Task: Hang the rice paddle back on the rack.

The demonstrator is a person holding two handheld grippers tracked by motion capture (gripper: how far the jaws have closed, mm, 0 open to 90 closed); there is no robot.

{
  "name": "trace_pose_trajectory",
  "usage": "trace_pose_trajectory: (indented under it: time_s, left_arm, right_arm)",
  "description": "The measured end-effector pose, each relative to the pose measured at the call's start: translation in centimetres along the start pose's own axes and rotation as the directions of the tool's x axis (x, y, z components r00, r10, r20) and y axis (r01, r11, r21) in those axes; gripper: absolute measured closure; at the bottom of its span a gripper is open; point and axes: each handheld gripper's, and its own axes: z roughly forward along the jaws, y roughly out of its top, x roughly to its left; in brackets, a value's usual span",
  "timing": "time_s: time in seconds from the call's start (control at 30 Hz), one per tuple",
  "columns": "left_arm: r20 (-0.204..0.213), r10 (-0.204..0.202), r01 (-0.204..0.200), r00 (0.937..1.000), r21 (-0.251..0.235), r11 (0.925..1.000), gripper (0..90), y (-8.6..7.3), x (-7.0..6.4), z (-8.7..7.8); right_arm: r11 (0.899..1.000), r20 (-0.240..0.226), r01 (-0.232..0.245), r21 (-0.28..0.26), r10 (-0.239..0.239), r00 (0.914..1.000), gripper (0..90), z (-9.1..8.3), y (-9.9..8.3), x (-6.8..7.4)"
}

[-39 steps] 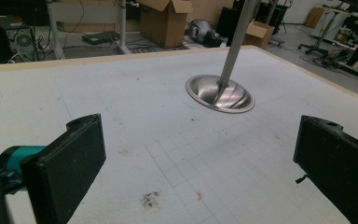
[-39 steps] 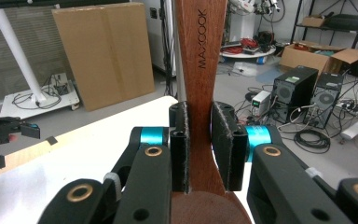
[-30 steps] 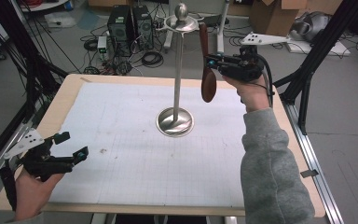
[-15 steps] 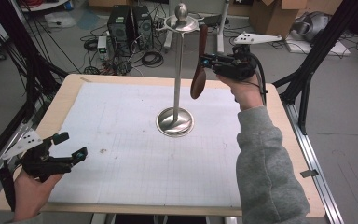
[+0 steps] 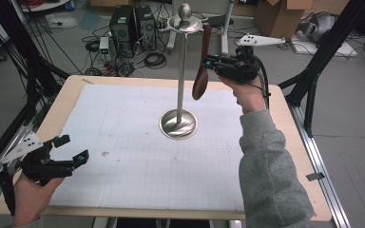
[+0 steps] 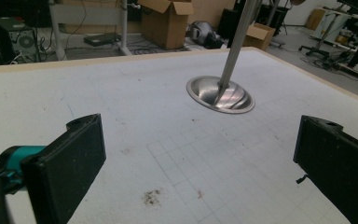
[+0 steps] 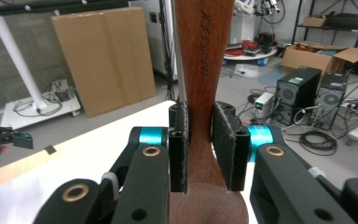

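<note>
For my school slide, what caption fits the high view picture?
The right gripper holds a wooden spoon beside a metal stand, while the left gripper waits open.

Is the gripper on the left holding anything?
No, the left gripper has its jaws wide apart with just the white mat between them.

A dark reddish-brown wooden spoon point(image 5: 200, 78) hangs beside the shiny silver metal stand point(image 5: 178, 124), which rests on a white grid-lined mat point(image 5: 123, 156).
</note>
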Motion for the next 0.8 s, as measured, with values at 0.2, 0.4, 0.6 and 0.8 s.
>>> trace_pose_trajectory:
  time_s: [0.2,0.4,0.6,0.8]
  left_arm:
    - [0.001,0.005,-0.005,1.0,-0.007,1.0,2.6,0.1,-0.1,0.0]
    - [0.006,0.005,-0.005,1.0,-0.008,1.0,2.6,0.3,-0.2,0.2]
    - [0.006,0.007,-0.007,1.0,-0.009,0.9999,2.6,0.5,-0.2,0.4]
    - [0.007,0.012,-0.012,0.9999,-0.014,0.9998,2.6,0.7,-0.2,0.6]
  right_arm:
    - [1.0,0.014,-0.009,-0.002,0.009,0.9999,64.4,-0.4,-0.5,0.0]
    - [1.0,0.063,0.016,-0.014,-0.015,0.9979,45.9,-1.4,-1.2,0.6]
    - [0.999,0.074,0.022,0.026,-0.024,0.9969,24.5,-1.8,-2.0,0.8]
    - [0.999,0.088,0.036,0.037,-0.039,0.9953,13.4,-1.9,-2.4,1.4]
